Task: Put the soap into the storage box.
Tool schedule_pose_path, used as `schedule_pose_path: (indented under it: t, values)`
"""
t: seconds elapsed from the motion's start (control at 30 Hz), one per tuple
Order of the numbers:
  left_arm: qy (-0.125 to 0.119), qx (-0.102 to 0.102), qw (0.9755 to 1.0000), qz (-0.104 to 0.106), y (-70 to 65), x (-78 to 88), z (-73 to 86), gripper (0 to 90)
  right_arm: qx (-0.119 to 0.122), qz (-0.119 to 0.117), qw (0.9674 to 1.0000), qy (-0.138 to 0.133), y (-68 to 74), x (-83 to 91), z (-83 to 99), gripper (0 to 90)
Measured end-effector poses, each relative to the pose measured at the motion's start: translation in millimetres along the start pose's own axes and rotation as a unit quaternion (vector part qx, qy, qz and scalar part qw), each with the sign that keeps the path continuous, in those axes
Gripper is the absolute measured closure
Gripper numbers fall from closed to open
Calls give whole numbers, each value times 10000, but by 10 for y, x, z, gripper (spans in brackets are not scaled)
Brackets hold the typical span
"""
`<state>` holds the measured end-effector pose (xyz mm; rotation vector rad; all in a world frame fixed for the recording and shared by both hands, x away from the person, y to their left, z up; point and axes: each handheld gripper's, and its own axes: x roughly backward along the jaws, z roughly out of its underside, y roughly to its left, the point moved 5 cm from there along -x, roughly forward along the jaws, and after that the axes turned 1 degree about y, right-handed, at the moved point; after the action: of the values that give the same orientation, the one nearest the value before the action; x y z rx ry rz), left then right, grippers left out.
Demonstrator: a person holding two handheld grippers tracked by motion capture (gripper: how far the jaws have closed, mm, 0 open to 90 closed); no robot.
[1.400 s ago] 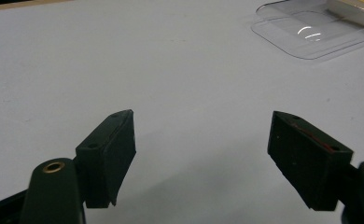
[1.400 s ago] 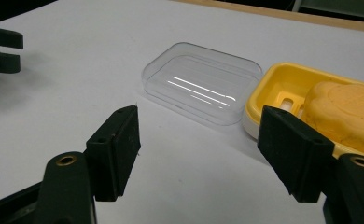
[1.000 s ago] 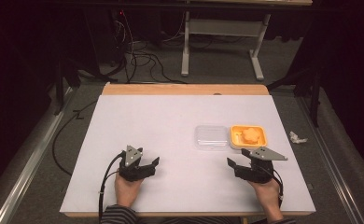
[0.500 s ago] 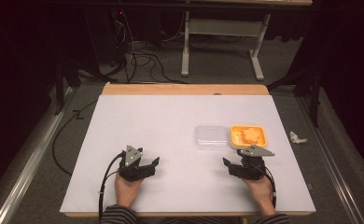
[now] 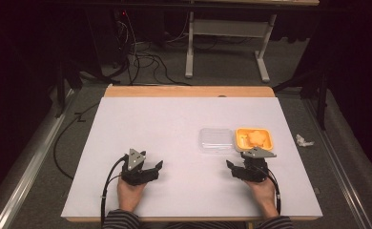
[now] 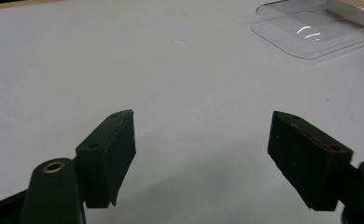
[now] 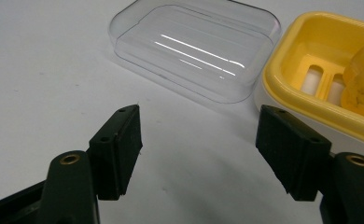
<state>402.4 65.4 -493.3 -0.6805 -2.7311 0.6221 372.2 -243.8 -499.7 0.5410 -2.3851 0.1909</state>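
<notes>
We see the bench, a white top with a wooden strip along its far edge, standing on grey carpet with cables trailing behind it and the legs of another table frame farther back.

On the bench's right half lies a clear plastic lid, flat and rectangular with rounded corners. Just beside it, on its right, sits a yellow soap dish with a slotted floor, and in it a pale orange, translucent piece that we take for a soap bar. In the right gripper view the lid and the dish look touching or nearly so; we cannot tell which.

The left claw rests near the bench's near edge on the left, held by the person's left hand, its jaws wide apart over bare bench. The right claw sits just in front of the lid and the dish, held by the right hand, its 2 jaws also spread wide and gripping nothing.

A crumpled white scrap lies on the carpet off the bench's right edge.
</notes>
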Motion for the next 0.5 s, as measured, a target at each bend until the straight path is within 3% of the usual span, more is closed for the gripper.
schedule_pose_path:
  t: [0.5]
  values:
    - [-14,-15,10000,-11,2,0,-1,240,-71,150,9999,-16,-32,-65,74,319]
